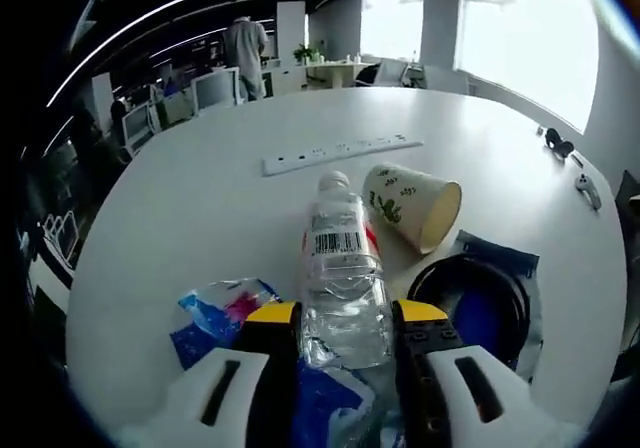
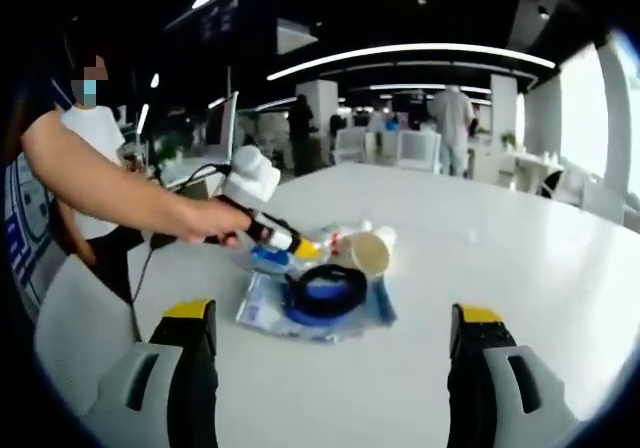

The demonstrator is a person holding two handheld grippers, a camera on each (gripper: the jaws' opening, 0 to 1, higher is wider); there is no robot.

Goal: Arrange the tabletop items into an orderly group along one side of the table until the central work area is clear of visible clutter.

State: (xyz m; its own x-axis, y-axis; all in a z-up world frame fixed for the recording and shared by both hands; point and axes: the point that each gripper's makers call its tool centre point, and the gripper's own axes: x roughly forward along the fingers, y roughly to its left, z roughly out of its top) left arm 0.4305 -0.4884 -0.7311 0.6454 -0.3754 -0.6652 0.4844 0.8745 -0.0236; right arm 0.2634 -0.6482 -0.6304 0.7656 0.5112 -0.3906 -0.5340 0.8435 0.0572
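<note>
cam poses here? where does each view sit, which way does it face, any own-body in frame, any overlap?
Left gripper view: rides the left gripper, low over the table, jaws straddling the lying water bottle.
Right gripper view: rides the right gripper, farther back, open, facing the clutter; the person's arm shows.
Shared: bottle, paper cup, black-and-blue round item.

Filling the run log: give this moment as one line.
left claw: around bottle, grip unclear | right claw: open, empty | cup: lying beside bottle | table: cluttered
</note>
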